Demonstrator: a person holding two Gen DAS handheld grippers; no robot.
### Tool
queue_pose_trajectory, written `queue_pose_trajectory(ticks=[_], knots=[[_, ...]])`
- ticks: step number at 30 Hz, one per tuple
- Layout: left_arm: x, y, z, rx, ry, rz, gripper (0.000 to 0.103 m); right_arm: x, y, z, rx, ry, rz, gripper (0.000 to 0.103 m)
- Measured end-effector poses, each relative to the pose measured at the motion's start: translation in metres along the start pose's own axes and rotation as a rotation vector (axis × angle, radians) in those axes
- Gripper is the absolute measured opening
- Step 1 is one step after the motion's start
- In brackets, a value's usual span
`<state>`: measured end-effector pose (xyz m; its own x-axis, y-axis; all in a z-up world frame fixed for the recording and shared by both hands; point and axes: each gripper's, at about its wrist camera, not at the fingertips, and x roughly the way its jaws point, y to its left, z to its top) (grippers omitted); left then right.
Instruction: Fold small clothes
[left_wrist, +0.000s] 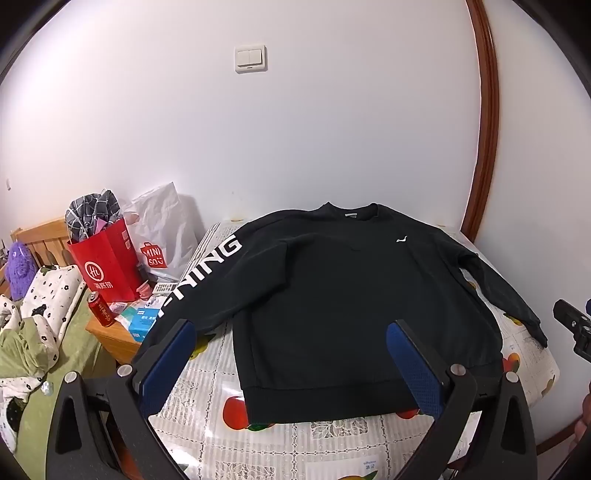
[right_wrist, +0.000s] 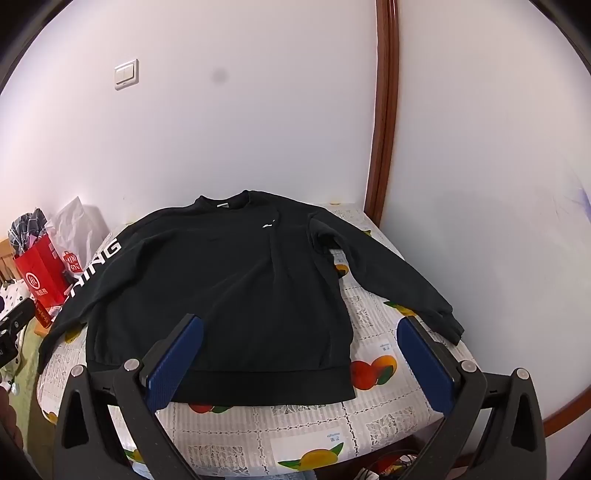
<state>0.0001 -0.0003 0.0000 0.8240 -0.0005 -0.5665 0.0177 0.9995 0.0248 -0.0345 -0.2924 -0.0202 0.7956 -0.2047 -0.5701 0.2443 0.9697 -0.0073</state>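
Sweatshirt: the black sweatshirt (left_wrist: 332, 295) lies flat and spread on the table (left_wrist: 332, 435), collar far from the fingers, hem nearest to them.
Left gripper (left_wrist: 291, 336): fingers spread wide, grasping nothing; the hem and lower left part of the sweatshirt lie between them, below the pads.
Right gripper (right_wrist: 299, 332): fingers released too, holding nothing; the right corner of the hem lies between them.
Right sleeve (right_wrist: 399, 288): its cuff is just beyond the right finger (right_wrist: 424, 365).

Left of the fruit-print table (left_wrist: 332, 435) stands a red paper bag (left_wrist: 107, 258) stuffed with checked cloth, a red can (left_wrist: 99, 309) just in front, a white Miniso bag (left_wrist: 162, 229) behind it
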Motion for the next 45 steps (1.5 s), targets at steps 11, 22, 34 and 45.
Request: queue_pose_trajectory(ticks=[11,22,34,45], knots=[[0.0003,0.0014,0.0005,0.000,0.005,-0.003,0.103,-0.0008,0.0009,0.0009,0.000,0.002,0.001,0.103],[0.0029,0.0055,-0.0032,0.004,-0.001,0.000,0.103,0.0007,0.0002,0.0011,0.003,0.002,0.001,0.103],[0.0011,0.0029,0.0018,-0.001,-0.016,-0.008,0.103,0.0016,-0.0006,0.0006,0.007,-0.001,0.003,0.103],[0.0030,0.0027,0.0023,-0.025,0.002,-0.026,0.103,0.0024,-0.0014,-0.0002,0.012,-0.002,0.002,0.103]])
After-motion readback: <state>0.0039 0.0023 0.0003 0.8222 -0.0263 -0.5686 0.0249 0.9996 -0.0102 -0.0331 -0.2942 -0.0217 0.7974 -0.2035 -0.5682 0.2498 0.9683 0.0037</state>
